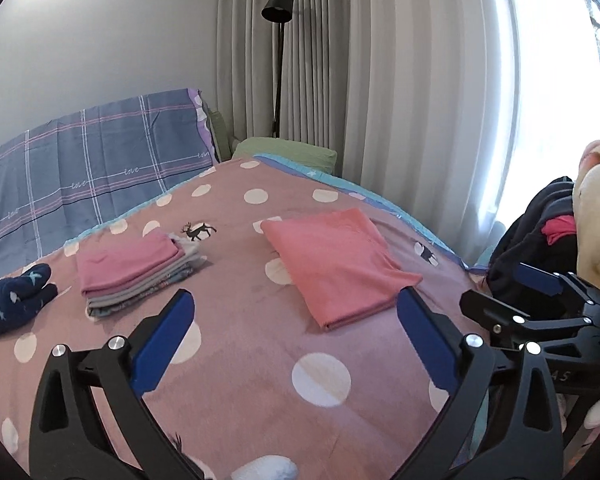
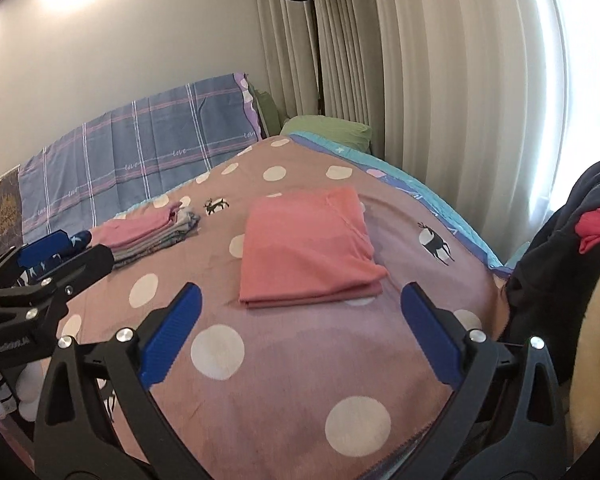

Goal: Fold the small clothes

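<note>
While both of my tools hang above the near end of the bed [image 1: 236,360], I see the left gripper [image 1: 296,300] with its jaws spread wide and nothing between them. My right gripper [image 2: 300,292] is spread just as wide, also empty. A folded pink cloth [image 2: 308,248] lies flat on the dotted cover just beyond the fingertips, touching neither tool. Farther left sits a stack of folded clothes [image 1: 136,276], with a dark blue bundle [image 1: 14,300] beside it. At far right hangs dark clothing [image 1: 540,248].

Pink folded cloth [image 2: 308,248] on white-dotted mauve bedspread [image 2: 284,380].
</note>
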A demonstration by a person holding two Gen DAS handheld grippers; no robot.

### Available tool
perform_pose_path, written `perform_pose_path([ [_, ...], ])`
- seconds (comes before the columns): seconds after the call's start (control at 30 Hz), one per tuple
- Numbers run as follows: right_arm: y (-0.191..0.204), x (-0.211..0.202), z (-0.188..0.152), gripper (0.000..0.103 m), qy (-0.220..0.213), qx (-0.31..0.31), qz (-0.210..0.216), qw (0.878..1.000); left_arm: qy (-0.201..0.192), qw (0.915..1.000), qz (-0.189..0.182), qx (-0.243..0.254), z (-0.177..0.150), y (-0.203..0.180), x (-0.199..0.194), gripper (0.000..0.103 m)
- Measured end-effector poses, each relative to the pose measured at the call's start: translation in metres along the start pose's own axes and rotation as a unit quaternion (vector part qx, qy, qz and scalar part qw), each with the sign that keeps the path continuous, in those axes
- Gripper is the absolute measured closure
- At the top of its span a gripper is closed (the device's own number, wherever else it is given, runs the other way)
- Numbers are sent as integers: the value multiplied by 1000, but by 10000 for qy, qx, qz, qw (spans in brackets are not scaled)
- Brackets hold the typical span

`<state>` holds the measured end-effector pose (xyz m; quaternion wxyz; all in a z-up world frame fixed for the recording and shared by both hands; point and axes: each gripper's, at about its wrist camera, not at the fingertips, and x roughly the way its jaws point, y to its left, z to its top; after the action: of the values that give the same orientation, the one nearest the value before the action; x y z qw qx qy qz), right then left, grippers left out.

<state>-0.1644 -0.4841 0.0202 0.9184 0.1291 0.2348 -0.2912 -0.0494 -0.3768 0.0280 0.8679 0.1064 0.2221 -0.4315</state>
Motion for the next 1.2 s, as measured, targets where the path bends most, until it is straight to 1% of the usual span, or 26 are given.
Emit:
perform_pose_path([
  [0.23, 1, 2, -2, 2, 122, 39, -32, 9999, 50, 9999, -15, -141, -5, 2, -12, 2],
  [0.37, 2, 1, -2, 2, 122, 13, -59, 9999, 4, 9999, -2, -103, -6, 1, -17, 2],
  [0.73, 2, 4, -5, 2, 272, 38, -106, 9996, 55, 10000, 4, -13, -7, -3, -14, 2],
  [0.9, 0, 3, -4, 2, 245, 55, -130, 9996, 69, 10000, -24, 8, -6, -5, -13, 2],
  [1.2, 1, 7, -5, 2, 319, 32, -140, 9994, 134, 9999, -37, 85, -9, -8, -11, 2],
])
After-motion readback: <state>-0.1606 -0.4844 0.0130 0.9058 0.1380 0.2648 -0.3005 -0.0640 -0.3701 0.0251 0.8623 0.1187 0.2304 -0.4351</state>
